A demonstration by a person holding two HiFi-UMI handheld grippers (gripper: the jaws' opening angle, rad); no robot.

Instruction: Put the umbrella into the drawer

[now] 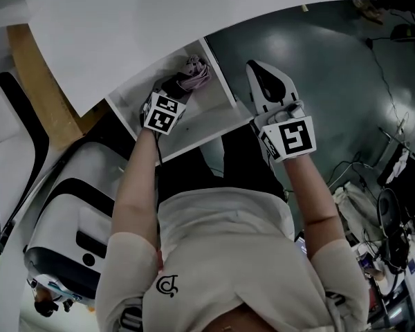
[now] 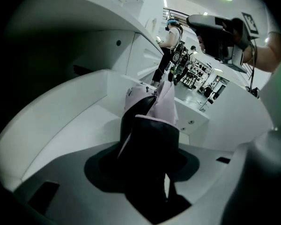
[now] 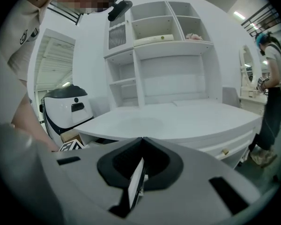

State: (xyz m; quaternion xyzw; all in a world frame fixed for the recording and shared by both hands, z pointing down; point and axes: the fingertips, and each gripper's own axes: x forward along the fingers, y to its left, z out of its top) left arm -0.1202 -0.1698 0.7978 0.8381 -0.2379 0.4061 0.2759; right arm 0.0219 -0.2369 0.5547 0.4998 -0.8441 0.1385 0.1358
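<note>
Left gripper (image 2: 152, 142): jaws clamped on the folded umbrella (image 2: 150, 109), with dark and pale lilac fabric filling the gap between the pads. The umbrella sits over the open drawer (image 1: 209, 128) below the desk (image 1: 194, 19), its bunched fabric end projecting past the jaws toward the drawer's back wall. Contact with the drawer floor cannot be confirmed from either view. Handling assessment: the item looks light. It has a soft, loosely gathered canopy that is probably slick, over what should be a stiff shaft and ribs. A grip on loose cloth alone would likely slip or let the bundle droop, so the sound hold is across the body, where the shaft backs the fabric. The present clamp appears to do so. No fragile parts are evident, though the folds could snag on the drawer's edge. Pose: the left forearm reaches forward from the torso, with the gripper pitched steeply down into the drawer and its marker cube facing up. Right gripper (image 1: 260, 73): jaws together, with nothing between them. It is held on an extended forearm just right of the drawer's side wall, tilted only slightly down, and is apart from both drawer and umbrella.
</note>
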